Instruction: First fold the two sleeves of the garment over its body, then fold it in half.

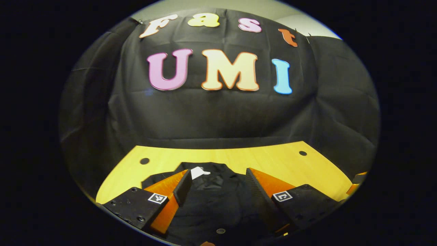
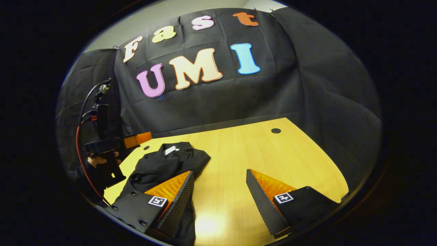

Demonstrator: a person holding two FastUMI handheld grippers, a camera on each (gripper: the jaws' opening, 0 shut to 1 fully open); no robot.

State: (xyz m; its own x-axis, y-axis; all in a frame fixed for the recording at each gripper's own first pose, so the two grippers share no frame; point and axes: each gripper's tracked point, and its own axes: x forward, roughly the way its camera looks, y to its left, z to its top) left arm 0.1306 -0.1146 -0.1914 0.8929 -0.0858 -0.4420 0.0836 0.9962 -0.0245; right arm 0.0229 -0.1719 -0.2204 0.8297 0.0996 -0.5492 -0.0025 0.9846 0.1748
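Observation:
A black garment point(image 1: 215, 200) lies on the wooden table point(image 1: 273, 160), its collar and white label point(image 1: 199, 172) at the far end. My left gripper point(image 1: 217, 174) hovers over it, open, with the cloth showing between the fingers and nothing gripped. In the right gripper view the garment point(image 2: 164, 164) is a narrow, bunched shape at the table's left. My right gripper point(image 2: 220, 173) is open above bare wood just right of it, its left finger point(image 2: 179, 196) overlapping the cloth's edge. A hand point(image 2: 97, 160) holds the left gripper point(image 2: 138, 139) above the garment's far left.
The table point(image 2: 273, 153) has small round holes near its back corners point(image 1: 144, 161) point(image 1: 302, 153) point(image 2: 276, 130). Black cloth walls close in behind and on both sides. A red cable point(image 2: 79, 150) hangs from the left gripper's handle. Bare wood stretches right of the garment.

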